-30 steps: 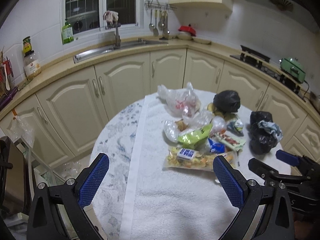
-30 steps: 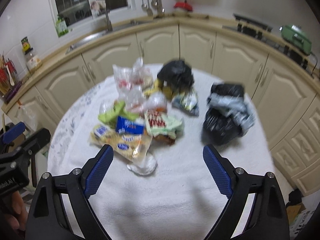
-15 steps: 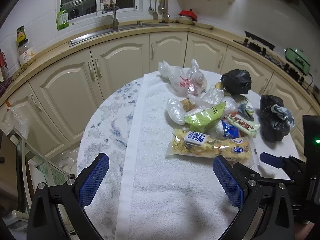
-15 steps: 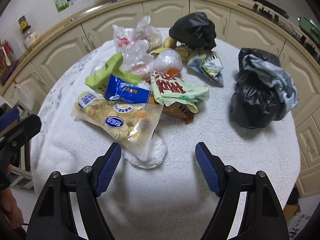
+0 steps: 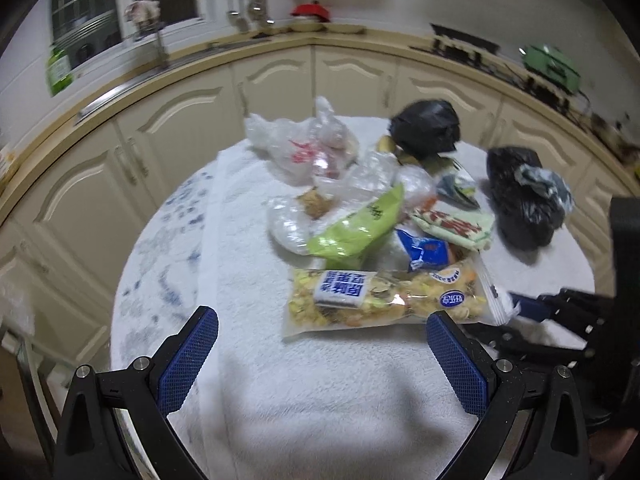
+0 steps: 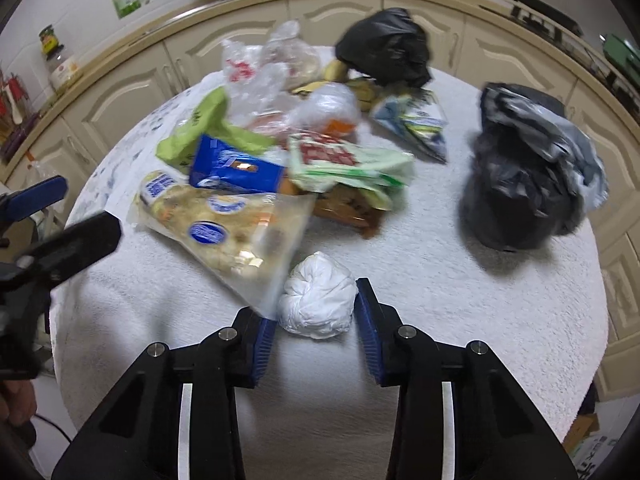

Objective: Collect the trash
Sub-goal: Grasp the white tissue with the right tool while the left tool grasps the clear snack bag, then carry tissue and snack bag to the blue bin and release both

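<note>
A heap of trash lies on the round white-clothed table (image 5: pixel 320 408): a clear snack bag (image 5: pixel 384 298), a green wrapper (image 5: pixel 356 228), a blue packet (image 6: pixel 236 168), white plastic bags (image 5: pixel 304 144) and two black bags (image 6: pixel 520 184). A crumpled white wad (image 6: pixel 318 300) sits between the pads of my right gripper (image 6: pixel 316 324), whose jaws stand narrowed around it; contact is unclear. My left gripper (image 5: pixel 320 356) is wide open and empty, just short of the snack bag.
Cream cabinets (image 5: pixel 168 148) curve around behind the table, with a sink and faucet (image 5: pixel 156 48) at a window and a stove (image 5: pixel 464 42) at right. The right gripper shows at the right edge of the left wrist view (image 5: pixel 552 312).
My right gripper has moved forward and down to the white wad and its jaws have narrowed around it. My left gripper has drawn closer to the snack bag, still wide open.
</note>
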`<state>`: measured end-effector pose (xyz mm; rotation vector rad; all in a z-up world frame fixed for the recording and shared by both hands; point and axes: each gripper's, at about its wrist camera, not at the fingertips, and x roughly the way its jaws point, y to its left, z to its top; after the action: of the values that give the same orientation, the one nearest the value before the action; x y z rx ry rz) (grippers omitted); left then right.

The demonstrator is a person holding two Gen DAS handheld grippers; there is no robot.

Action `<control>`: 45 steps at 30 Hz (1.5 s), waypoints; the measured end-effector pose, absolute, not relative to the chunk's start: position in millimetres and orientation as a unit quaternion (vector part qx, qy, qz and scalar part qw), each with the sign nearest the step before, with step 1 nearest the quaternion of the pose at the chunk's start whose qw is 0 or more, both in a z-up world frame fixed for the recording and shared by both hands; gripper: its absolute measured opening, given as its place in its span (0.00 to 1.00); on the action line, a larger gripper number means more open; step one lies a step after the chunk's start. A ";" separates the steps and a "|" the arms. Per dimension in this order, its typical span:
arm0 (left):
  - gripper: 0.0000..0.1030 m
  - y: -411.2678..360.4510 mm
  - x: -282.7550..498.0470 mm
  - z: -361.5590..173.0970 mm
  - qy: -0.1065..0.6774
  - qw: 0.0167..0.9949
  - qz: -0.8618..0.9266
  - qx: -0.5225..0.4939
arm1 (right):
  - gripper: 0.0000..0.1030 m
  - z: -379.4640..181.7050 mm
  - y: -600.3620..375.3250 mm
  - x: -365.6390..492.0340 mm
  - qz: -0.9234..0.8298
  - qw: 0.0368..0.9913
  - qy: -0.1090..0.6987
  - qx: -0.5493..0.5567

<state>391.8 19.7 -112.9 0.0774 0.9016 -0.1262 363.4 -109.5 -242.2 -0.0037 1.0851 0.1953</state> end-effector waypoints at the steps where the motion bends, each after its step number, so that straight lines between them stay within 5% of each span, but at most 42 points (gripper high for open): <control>1: 0.99 18.8 397.1 -115.0 0.438 0.895 -0.067 0.048 | 0.37 -241.2 -115.7 362.3 0.086 0.852 0.516 0.000; 22: 0.99 -47.8 439.0 -171.4 0.431 0.826 -0.218 0.291 | 0.37 -237.4 -166.0 356.2 0.061 0.854 0.515 0.049; 32: 0.39 -63.5 443.8 -170.7 0.445 0.825 -0.237 0.254 | 0.37 -231.7 -173.6 348.6 0.057 0.859 0.504 0.061; 45: 0.36 -65.2 415.8 -155.6 0.465 0.840 -0.243 0.141 | 0.37 -218.8 -215.2 323.3 0.040 0.870 0.482 0.097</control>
<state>415.8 -65.2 -155.6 0.2979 0.9823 -0.5142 323.3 -215.2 -218.8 0.2029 1.0090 0.0844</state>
